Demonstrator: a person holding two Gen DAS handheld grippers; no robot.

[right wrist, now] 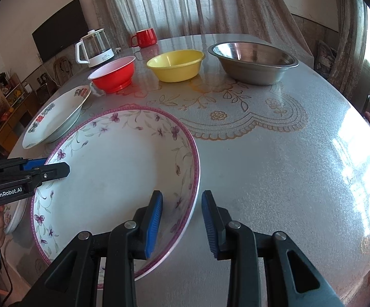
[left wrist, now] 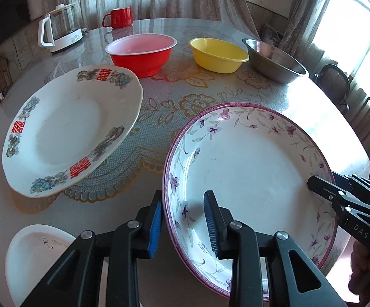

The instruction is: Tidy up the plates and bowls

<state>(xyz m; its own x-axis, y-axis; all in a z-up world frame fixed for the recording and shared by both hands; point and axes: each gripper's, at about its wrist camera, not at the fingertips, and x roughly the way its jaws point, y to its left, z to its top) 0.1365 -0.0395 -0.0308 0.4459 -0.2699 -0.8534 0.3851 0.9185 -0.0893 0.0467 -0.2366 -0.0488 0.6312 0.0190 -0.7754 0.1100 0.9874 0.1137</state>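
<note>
Two handheld grippers straddle opposite rims of a purple-flowered plate at the near edge of a round dining table. The left gripper stands with jaws wide, one blue pad outside the plate's left rim and the other over its inner slope; neither pad visibly presses the rim. The right gripper mirrors it on the right rim, jaws likewise wide and closed on nothing.

The risk, as it appears, lies in the grip to come: the glazed rim is thin and sloped, and if one side closes before the other, or bites only the lip, the plate could tilt, slide out and strike the table. Lifted unevenly, it could also swing into the neighbouring red-character plate, which sits just to its left and already looks tilted, its far edge raised. The plate lies near the table's edge, leaving little margin for a slip.

Counted: three plates in view, namely the flowered one, the red-character one and a small white plate at the near left. There are three bowls in a row behind: red, yellow and steel. One red mug and one glass kettle stand at the far side.
</note>
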